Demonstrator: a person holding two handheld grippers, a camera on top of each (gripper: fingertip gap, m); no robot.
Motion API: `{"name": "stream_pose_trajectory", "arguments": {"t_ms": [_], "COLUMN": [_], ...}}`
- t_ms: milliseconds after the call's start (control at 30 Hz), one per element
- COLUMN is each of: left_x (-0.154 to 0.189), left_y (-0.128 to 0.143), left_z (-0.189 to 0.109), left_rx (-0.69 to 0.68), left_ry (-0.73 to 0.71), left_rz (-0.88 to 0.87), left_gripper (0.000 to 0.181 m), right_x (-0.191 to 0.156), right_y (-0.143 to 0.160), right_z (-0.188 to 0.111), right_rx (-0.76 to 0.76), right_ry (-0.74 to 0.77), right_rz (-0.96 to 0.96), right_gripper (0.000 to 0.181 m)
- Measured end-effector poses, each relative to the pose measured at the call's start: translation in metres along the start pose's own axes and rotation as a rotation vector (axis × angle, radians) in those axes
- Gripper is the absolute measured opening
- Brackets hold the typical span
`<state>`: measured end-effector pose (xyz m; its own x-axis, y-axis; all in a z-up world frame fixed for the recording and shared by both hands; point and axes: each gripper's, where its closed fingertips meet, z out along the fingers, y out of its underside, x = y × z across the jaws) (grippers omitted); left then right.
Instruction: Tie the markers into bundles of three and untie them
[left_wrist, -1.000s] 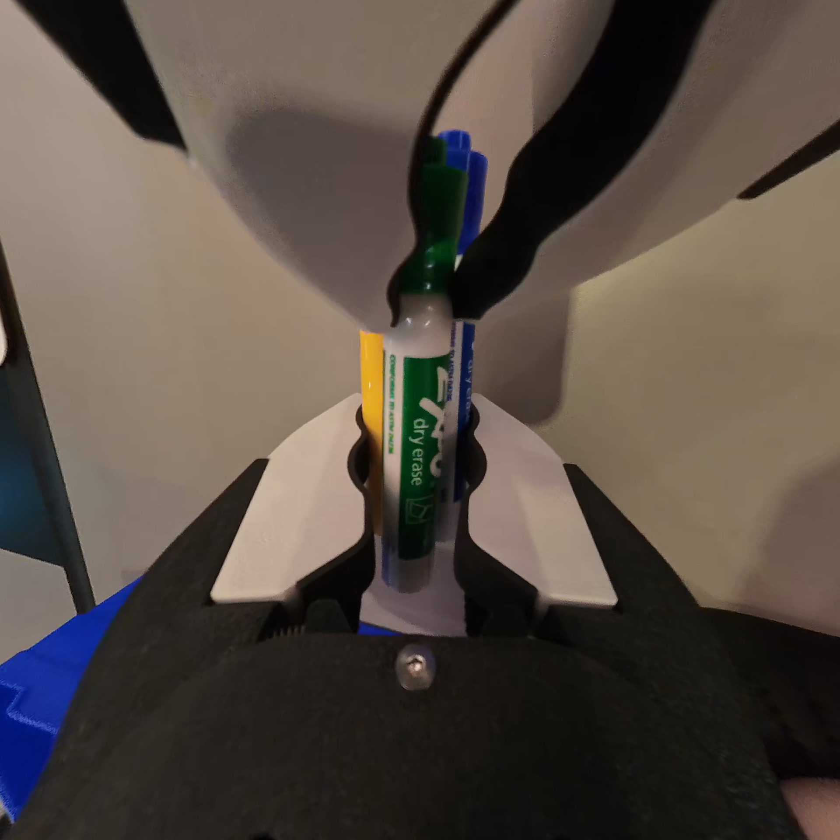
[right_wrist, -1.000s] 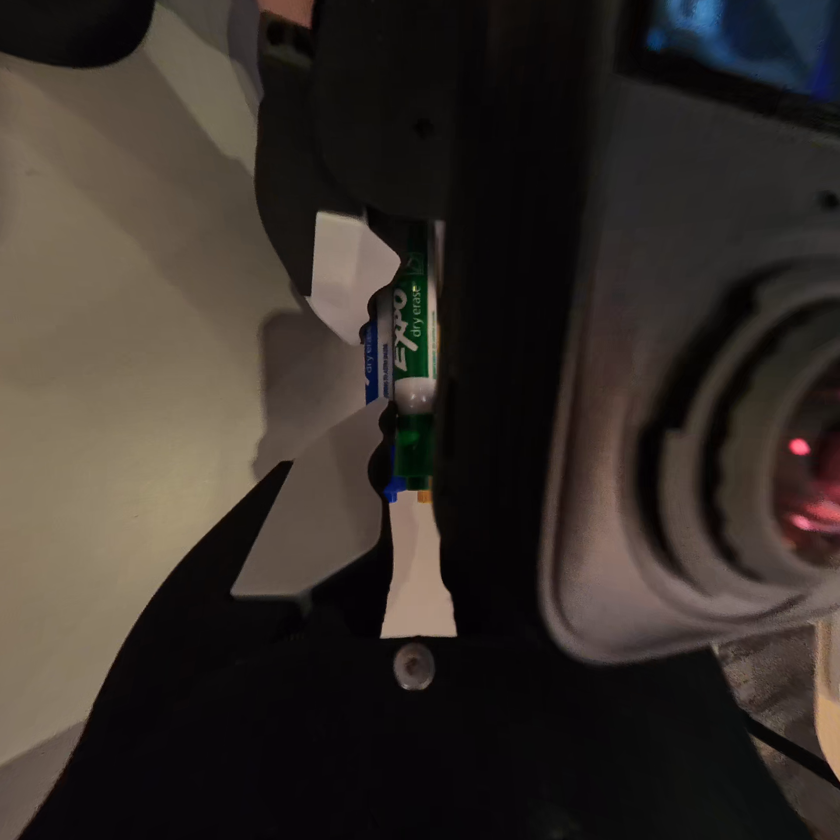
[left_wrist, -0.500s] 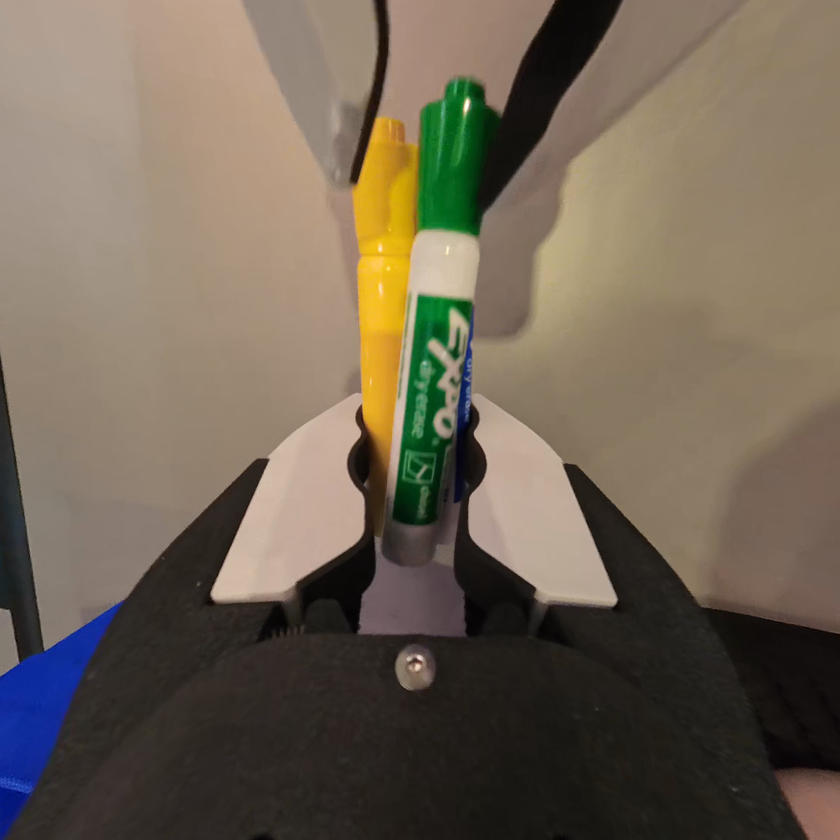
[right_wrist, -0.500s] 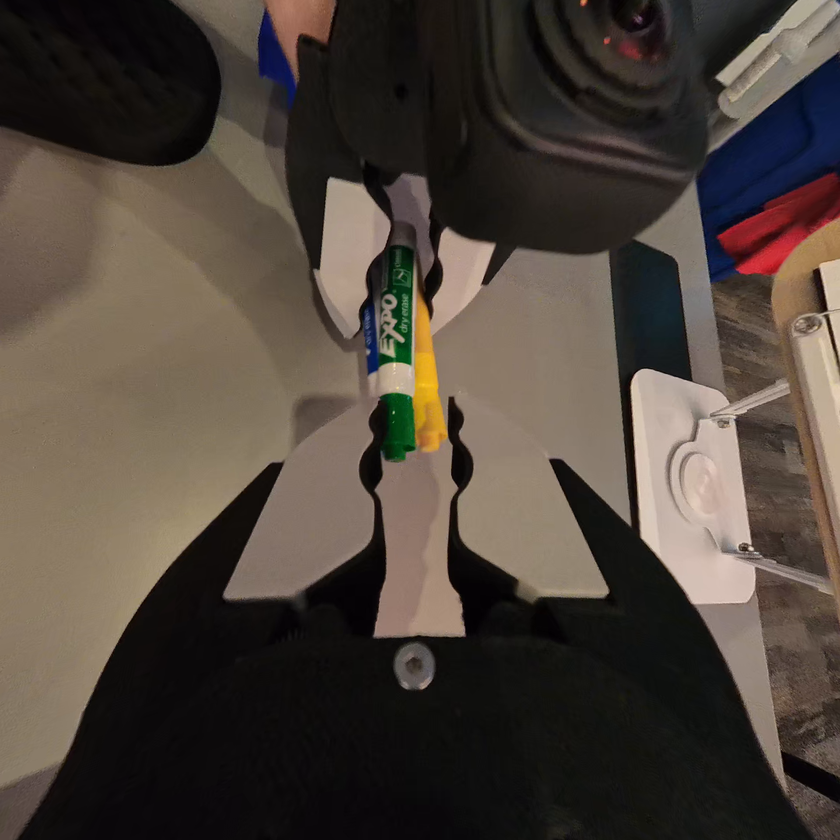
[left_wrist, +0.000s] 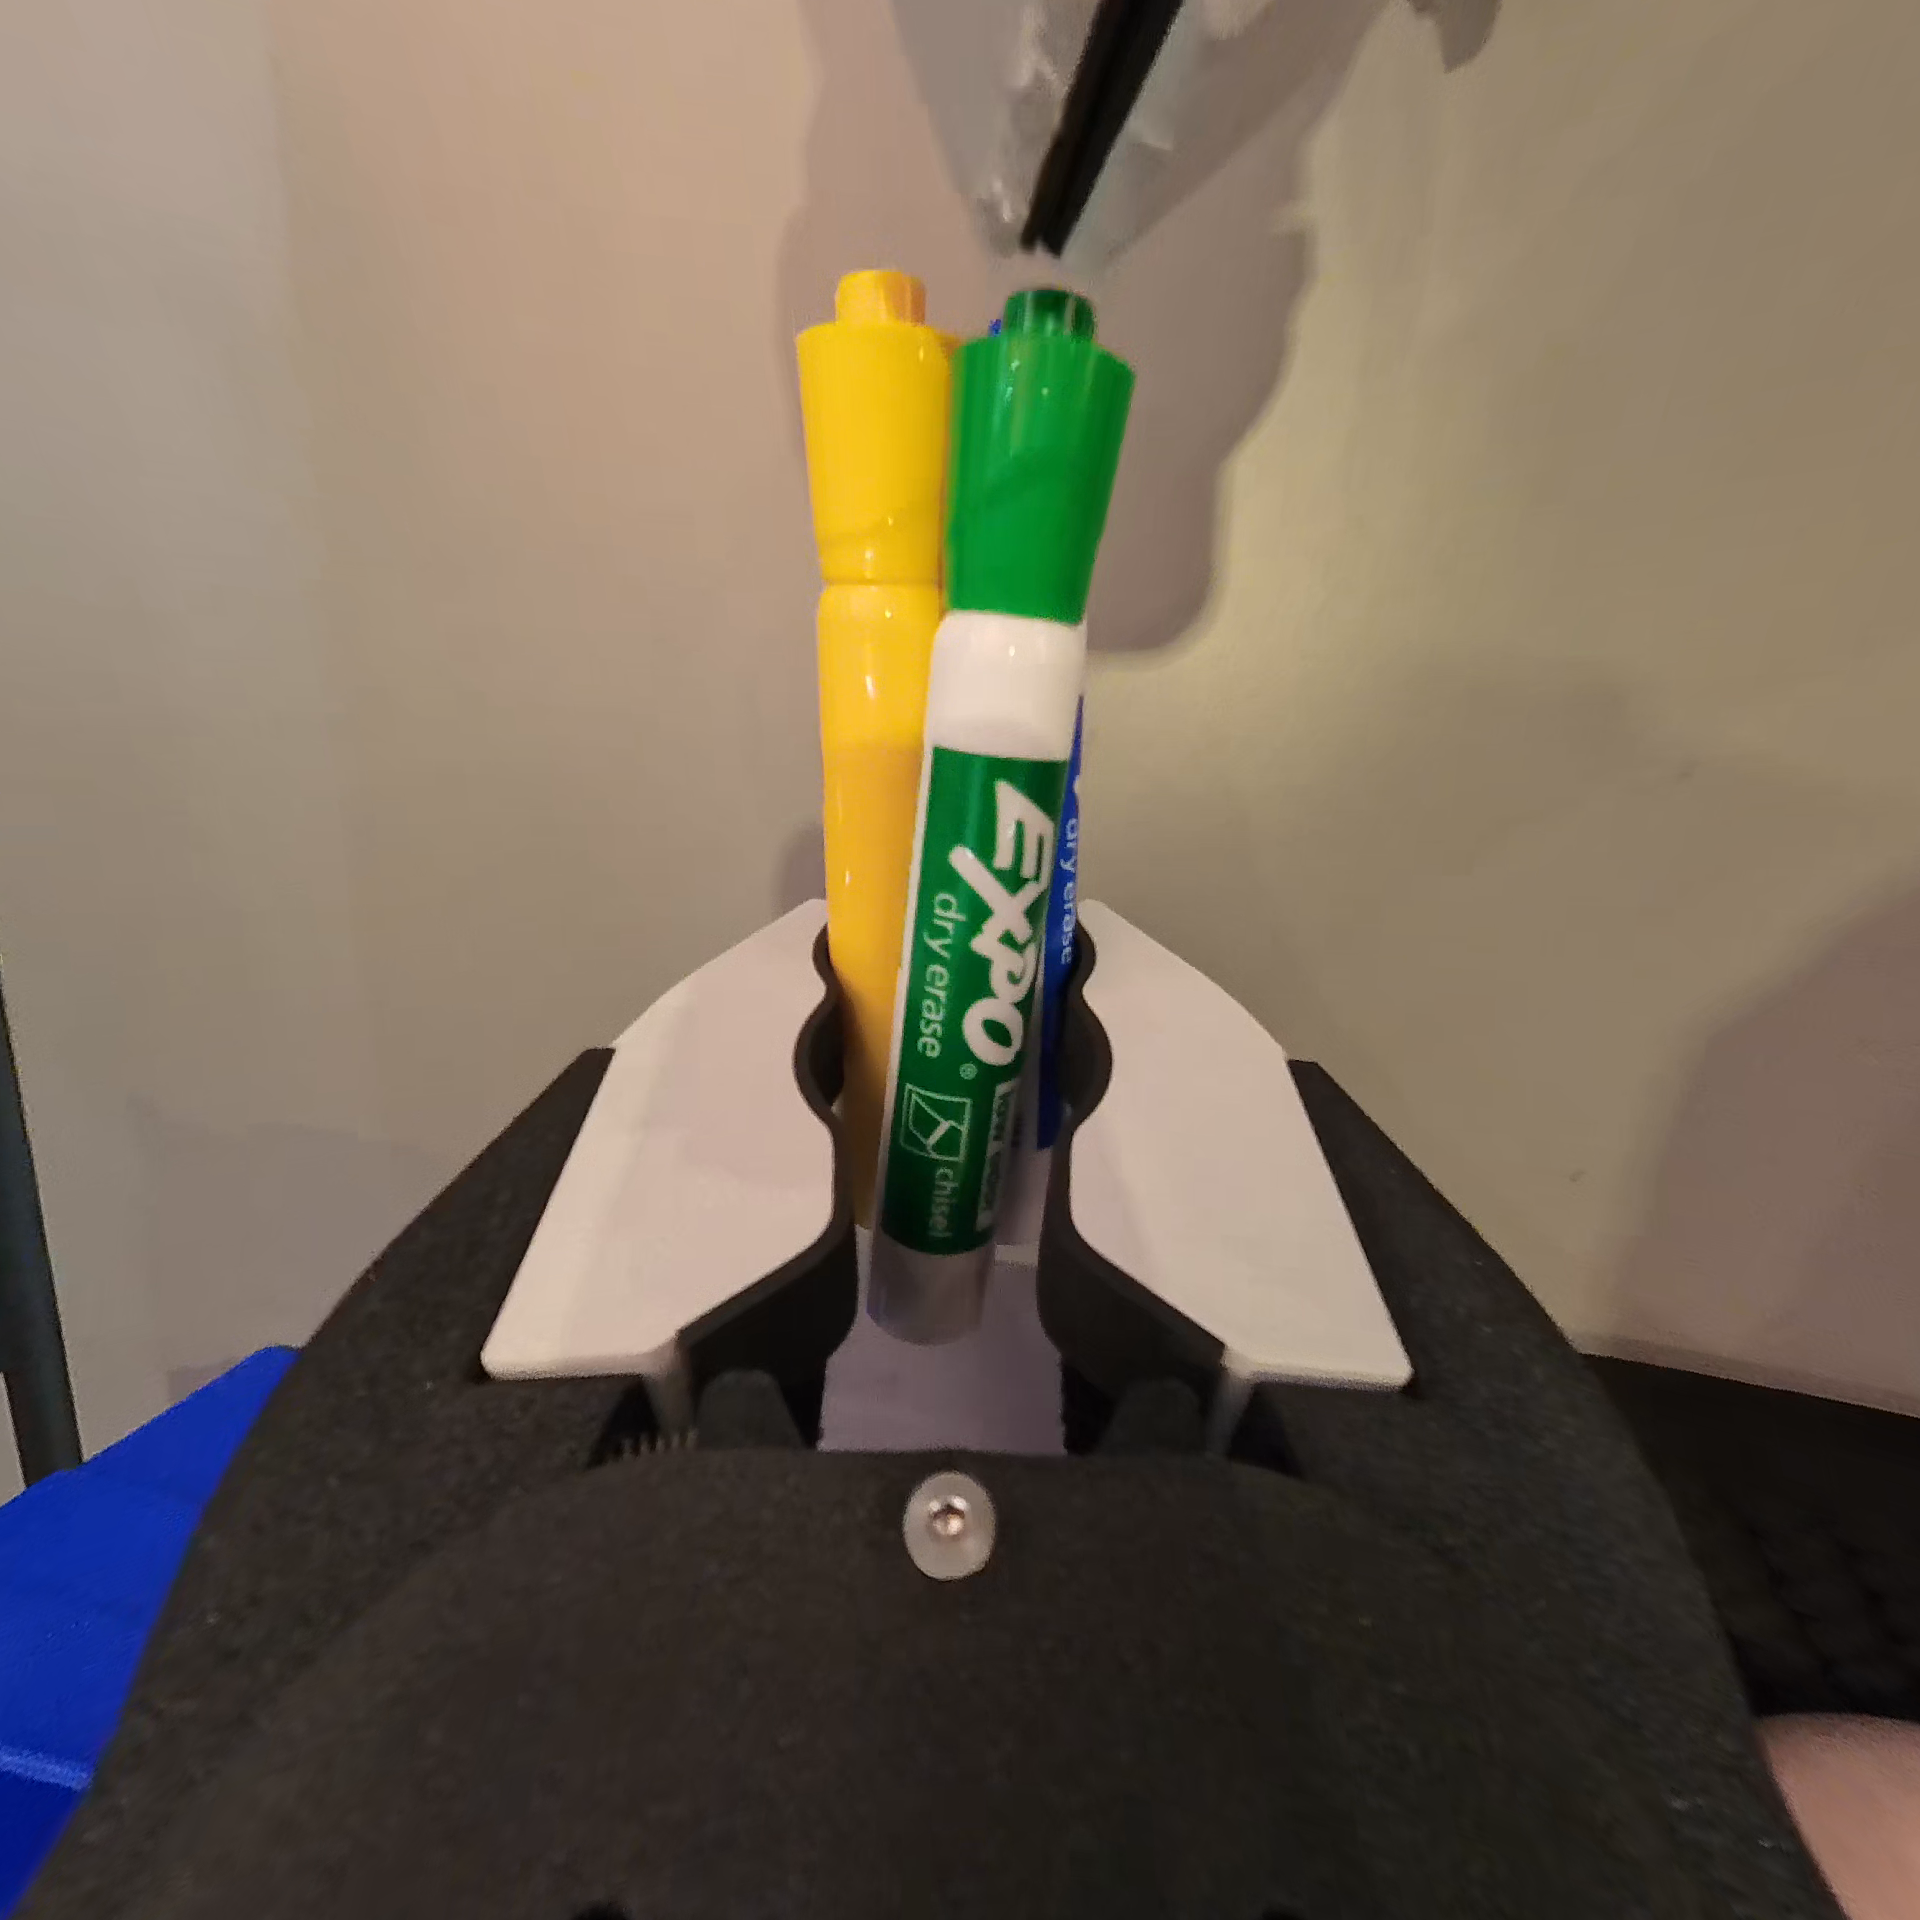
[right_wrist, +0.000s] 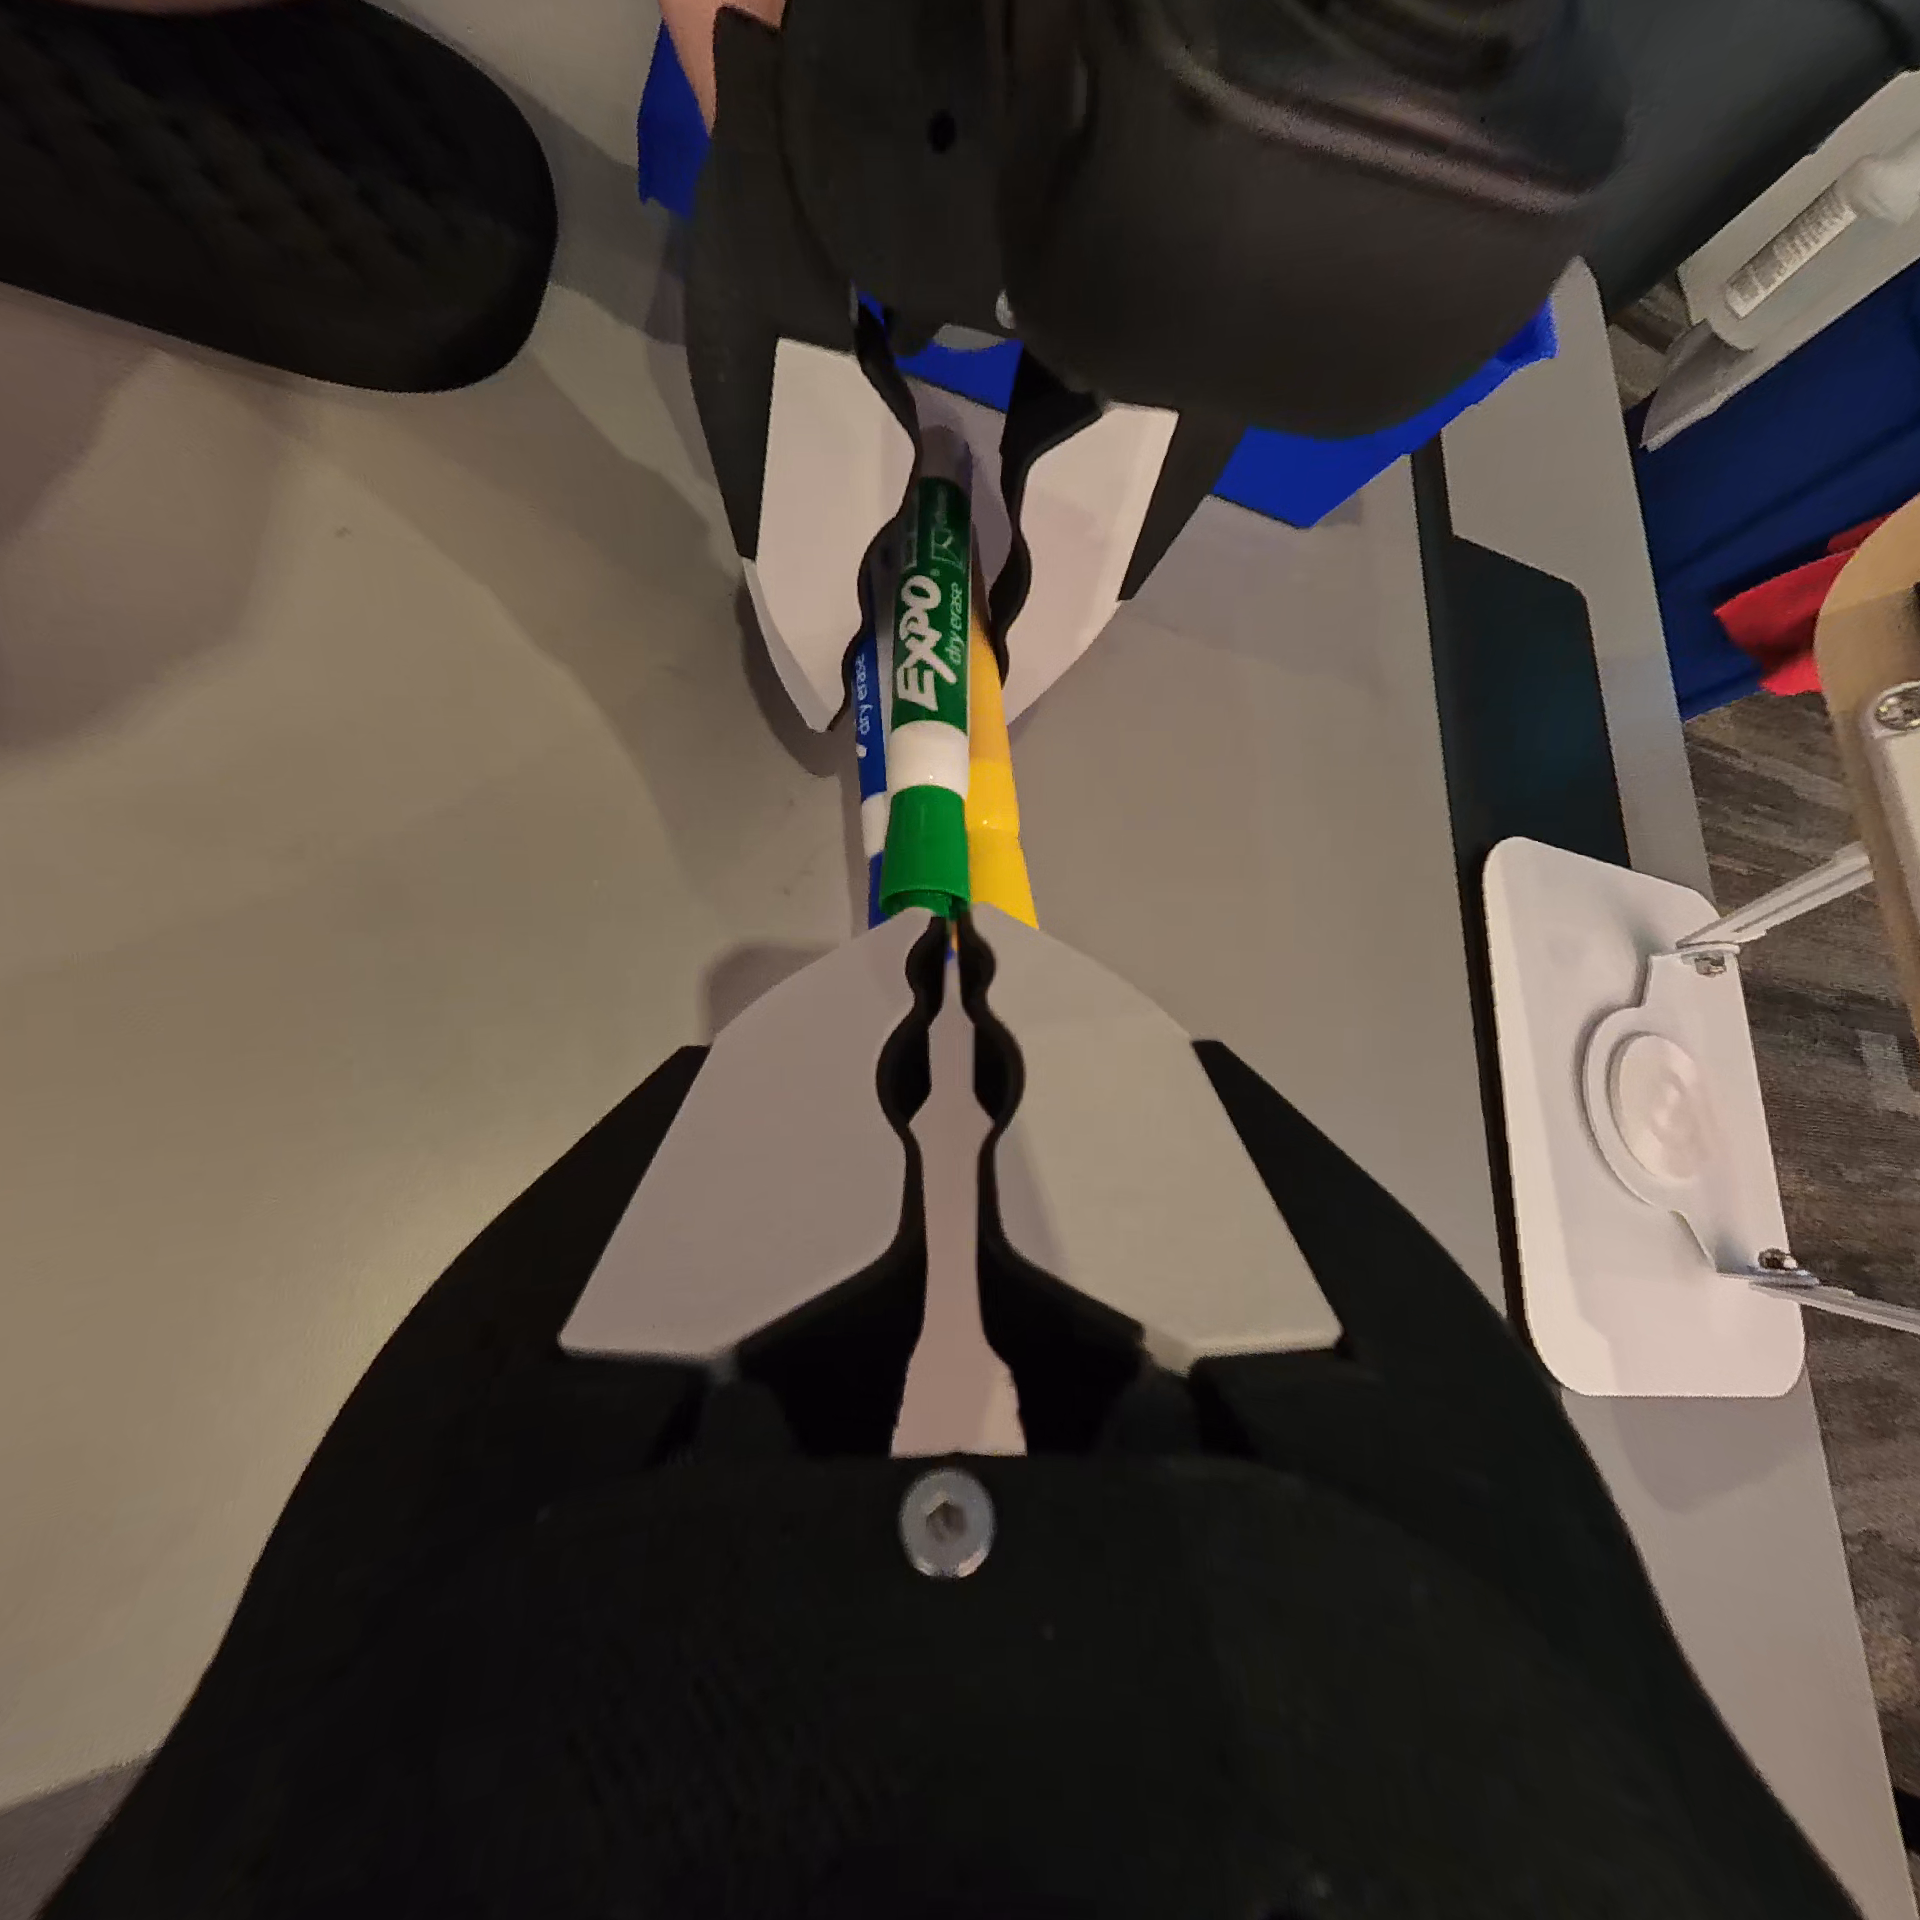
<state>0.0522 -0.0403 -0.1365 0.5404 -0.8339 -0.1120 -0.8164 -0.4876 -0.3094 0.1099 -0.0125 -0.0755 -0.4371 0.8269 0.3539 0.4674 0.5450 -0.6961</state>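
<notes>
My left gripper (left_wrist: 951, 925) is shut on a bundle of three markers held upright above the grey table (right_wrist: 312, 831): a green marker (left_wrist: 1023, 499) in front, a yellow marker (left_wrist: 873, 582) to its left and a blue marker (left_wrist: 1062, 935) mostly hidden behind. In the right wrist view the left gripper (right_wrist: 930, 717) holds the green (right_wrist: 930, 686), yellow (right_wrist: 992, 821) and blue (right_wrist: 868, 748) markers pointing at me. My right gripper (right_wrist: 951, 935) is shut, its tips just off the cap ends, with nothing seen between the jaws. It shows blurred at the top of the left wrist view (left_wrist: 1060, 208).
A blue bin (right_wrist: 1351, 457) stands behind the left gripper, and its corner shows in the left wrist view (left_wrist: 83, 1558). A white mounting plate (right_wrist: 1631, 1122) lies at the table's right edge. A black mesh object (right_wrist: 260, 187) is at the far left. Red cloth (right_wrist: 1787, 623) lies beyond the edge. Some 9 cm of space lies between my two pairs of fingers.
My right gripper has drawn back off the marker caps and shut its jaws. The left gripper has kept hold of the three markers, now fully in view.
</notes>
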Motion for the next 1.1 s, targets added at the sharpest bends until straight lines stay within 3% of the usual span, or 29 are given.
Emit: {"name": "stream_pose_trajectory", "arguments": {"t_ms": [167, 300, 467, 600, 733, 833, 900, 1100], "left_x": [-0.001, 0.0, -0.001, -0.003, -0.008, -0.012, -0.013, -0.006], "left_y": [0.011, 0.016, 0.015, 0.011, -0.002, -0.016, -0.023, -0.022], "left_z": [0.004, 0.004, 0.001, 0.0, -0.009, -0.013, -0.011, 0.003], "left_rx": [-0.049, -0.067, -0.062, -0.077, -0.081, -0.059, -0.041, -0.038], "left_ry": [-0.002, 0.008, 0.008, 0.006, -0.009, -0.011, -0.002, 0.037], "left_rz": [-0.01, -0.006, -0.01, -0.006, 0.016, 0.022, 0.017, 0.031], "left_gripper": [0.039, 0.038, 0.038, 0.038, 0.038, 0.038, 0.038, 0.038], "right_x": [0.003, -0.006, -0.018, -0.008, -0.013, -0.026, -0.029, -0.013], "right_y": [0.02, 0.083, 0.136, 0.16, 0.17, 0.168, 0.163, 0.13], "right_z": [-0.02, -0.048, -0.065, -0.06, -0.047, -0.039, -0.037, -0.041], "right_rx": [-0.013, -0.175, -0.206, -0.195, -0.19, -0.187, -0.172, 0.035], "right_ry": [0.019, 0.015, 0.074, 0.151, 0.045, -0.032, -0.05, -0.016], "right_rz": [0.079, 0.174, 0.592, 0.79, 0.9, 0.86, 0.823, 0.714], "right_gripper": [0.026, 0.027, 0.032, 0.046, 0.047, 0.014, 0.005, 0.005]}}
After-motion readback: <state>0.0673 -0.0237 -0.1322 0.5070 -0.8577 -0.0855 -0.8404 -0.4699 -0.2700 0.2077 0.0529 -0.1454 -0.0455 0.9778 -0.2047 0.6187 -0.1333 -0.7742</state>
